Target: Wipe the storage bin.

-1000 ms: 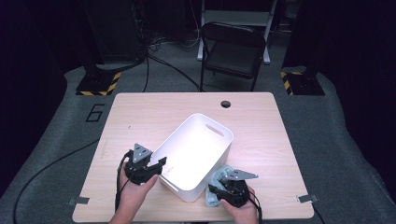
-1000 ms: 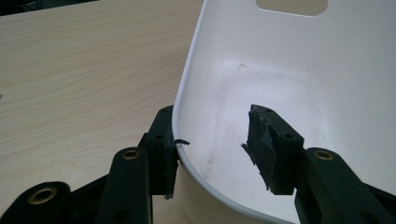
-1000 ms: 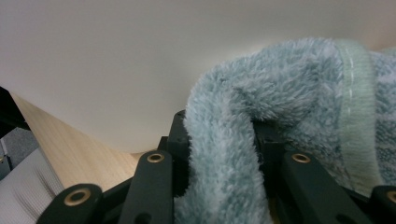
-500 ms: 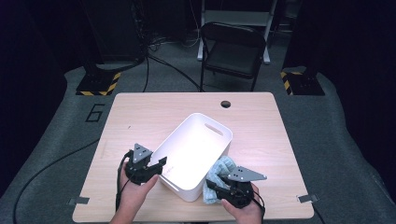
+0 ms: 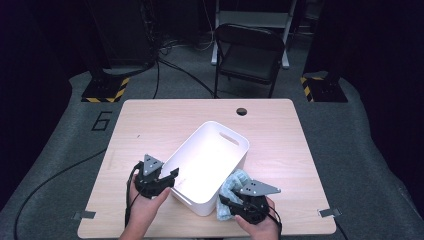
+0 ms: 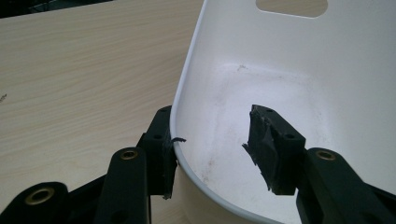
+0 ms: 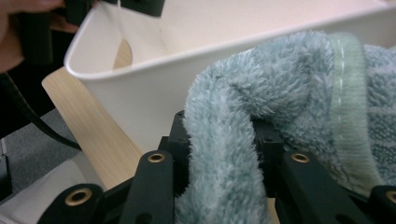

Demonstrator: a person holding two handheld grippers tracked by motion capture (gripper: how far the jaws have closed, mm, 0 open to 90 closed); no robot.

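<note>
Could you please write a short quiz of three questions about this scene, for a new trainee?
1. True or false: the right gripper is shut on the fluffy light blue towel.
2. How do the jaws of the left gripper stand at the white plastic tub?
A. both inside
B. one outside, one inside its rim
C. both on the table
3. What does the tub stand on?

Key:
1. True.
2. B; the jaws are apart.
3. The light wooden table.
</note>
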